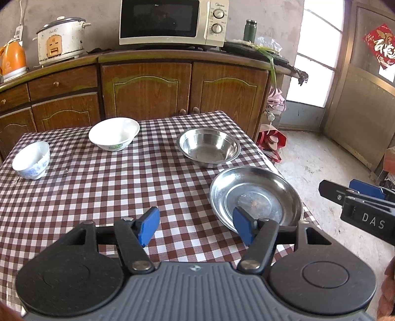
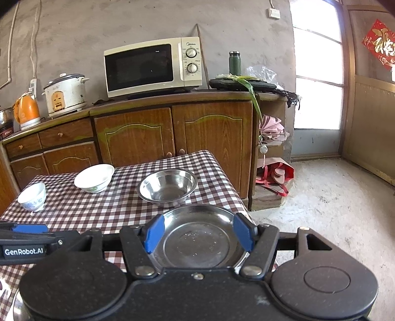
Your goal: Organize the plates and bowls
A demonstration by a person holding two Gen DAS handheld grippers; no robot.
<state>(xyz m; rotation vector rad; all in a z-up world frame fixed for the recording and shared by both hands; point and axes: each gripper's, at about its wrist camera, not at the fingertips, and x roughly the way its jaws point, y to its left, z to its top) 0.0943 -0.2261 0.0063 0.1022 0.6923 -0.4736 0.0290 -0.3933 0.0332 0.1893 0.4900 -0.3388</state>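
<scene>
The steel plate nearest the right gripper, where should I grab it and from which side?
Probably take the steel plate by its near rim, coming in low from the table's near edge. It lies flat and shallow, with a thin upturned lip that one pad can go over and one under. The right gripper is open and already lined up in front of it, with nothing between its pads.

What stood around my work table

Behind the brown-checked tablecloth (image 1: 98, 197) I saw wooden cabinets (image 1: 148, 89) bearing a cream microwave (image 1: 172, 22), with a white rice cooker (image 1: 61, 39) and an orange kettle (image 1: 12, 60) to its left and a green flask (image 1: 250, 30) to its right. Far right, a red paper decoration (image 1: 381, 47) hung beside the bright doorway (image 1: 318, 54).
</scene>
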